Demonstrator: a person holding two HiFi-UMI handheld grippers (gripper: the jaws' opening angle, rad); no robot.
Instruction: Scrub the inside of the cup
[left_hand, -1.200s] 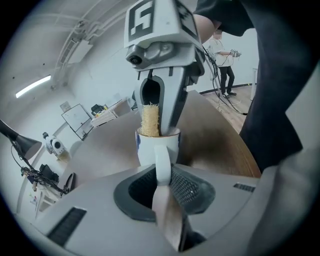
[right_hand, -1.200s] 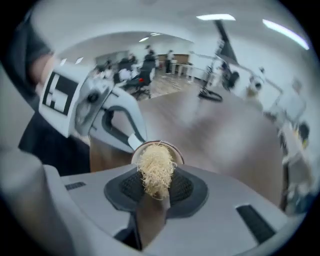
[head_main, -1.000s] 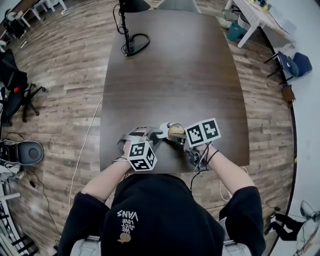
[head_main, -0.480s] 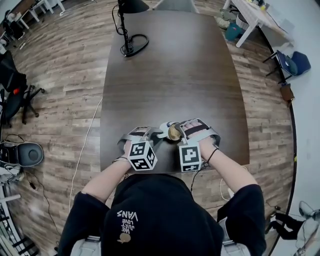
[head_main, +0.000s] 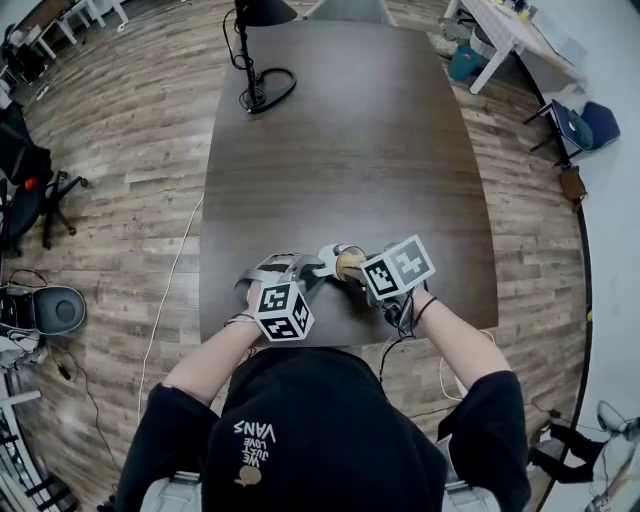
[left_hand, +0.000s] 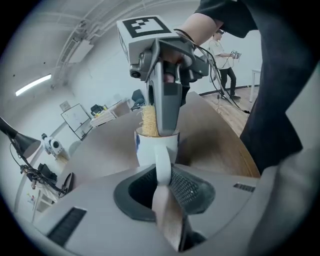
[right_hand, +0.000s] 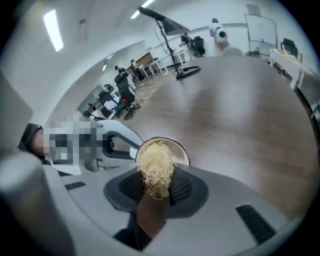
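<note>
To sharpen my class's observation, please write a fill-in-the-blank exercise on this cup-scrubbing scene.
1. The left gripper grips the cup by its ____.
2. The right gripper holds a scrubber in the ____.
3. At the far end of the table stands a black ____.

Missing words: handle; cup; lamp.

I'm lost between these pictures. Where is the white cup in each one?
Head view: the cup stands near the table's near edge, just above the person's hands.
Left gripper view: centre, with its handle clamped in the jaws.
Right gripper view: lower centre, behind the scrubber.
Shared landmark: the black desk lamp at the table's far end.
</note>
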